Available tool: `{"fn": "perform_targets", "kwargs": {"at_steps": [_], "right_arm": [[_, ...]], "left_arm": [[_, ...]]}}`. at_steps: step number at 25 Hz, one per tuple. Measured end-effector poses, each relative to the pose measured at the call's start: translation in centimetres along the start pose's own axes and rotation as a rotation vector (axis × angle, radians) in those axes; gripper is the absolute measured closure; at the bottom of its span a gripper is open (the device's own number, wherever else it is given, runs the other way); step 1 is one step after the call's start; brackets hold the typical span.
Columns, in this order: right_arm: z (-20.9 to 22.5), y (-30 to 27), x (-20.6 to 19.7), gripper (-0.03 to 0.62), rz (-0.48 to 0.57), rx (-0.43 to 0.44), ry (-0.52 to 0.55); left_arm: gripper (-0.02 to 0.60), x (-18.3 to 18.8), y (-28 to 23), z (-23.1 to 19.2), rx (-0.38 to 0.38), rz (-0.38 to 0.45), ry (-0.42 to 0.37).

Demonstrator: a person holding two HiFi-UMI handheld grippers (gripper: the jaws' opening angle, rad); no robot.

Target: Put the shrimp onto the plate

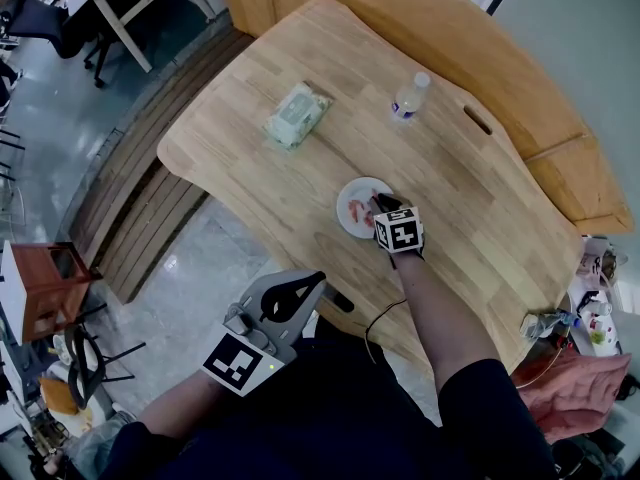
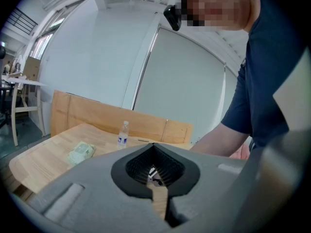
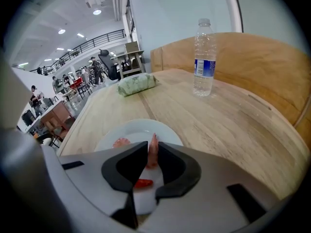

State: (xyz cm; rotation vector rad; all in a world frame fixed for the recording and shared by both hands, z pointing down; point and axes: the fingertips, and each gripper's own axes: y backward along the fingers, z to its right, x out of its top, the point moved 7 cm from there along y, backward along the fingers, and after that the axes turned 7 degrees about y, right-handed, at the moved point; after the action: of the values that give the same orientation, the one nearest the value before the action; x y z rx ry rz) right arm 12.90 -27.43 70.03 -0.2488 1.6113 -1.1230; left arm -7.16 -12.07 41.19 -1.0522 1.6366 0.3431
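Note:
A white plate lies near the table's front edge. My right gripper hangs just over it, shut on a pale pink shrimp that stands upright between the jaws. In the right gripper view the plate lies directly beneath the right gripper. On it lie a second shrimp and a red piece. My left gripper is off the table by the person's body, shut and holding nothing; in its own view the left gripper points across the table.
A water bottle stands at the far side of the wooden table, and a green wipes pack lies to its left. A wooden bench runs behind the table. A person's hand shows at lower right.

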Motion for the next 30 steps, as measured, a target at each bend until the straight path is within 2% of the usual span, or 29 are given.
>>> {"fn": "perform_targets", "kwargs": {"at_steps": [6,16,30], "right_arm": [[0.1,0.1,0.0,0.509,0.011,0.003,-0.011],[-0.3,2.4,1.1,0.493,0.090,-0.005,-0.016],[-4.4,10.0,1.9,0.493,0.218,-0.022,-0.066]], "left_arm": [[0.577,-0.1,0.1,0.1,-0.001,-0.005,0.000],[0.578,-0.1,0.5,0.8,-0.031,-0.005,-0.001],[0.577,1.4,1.3,2.9,-0.136,0.036,-0.074]]}}
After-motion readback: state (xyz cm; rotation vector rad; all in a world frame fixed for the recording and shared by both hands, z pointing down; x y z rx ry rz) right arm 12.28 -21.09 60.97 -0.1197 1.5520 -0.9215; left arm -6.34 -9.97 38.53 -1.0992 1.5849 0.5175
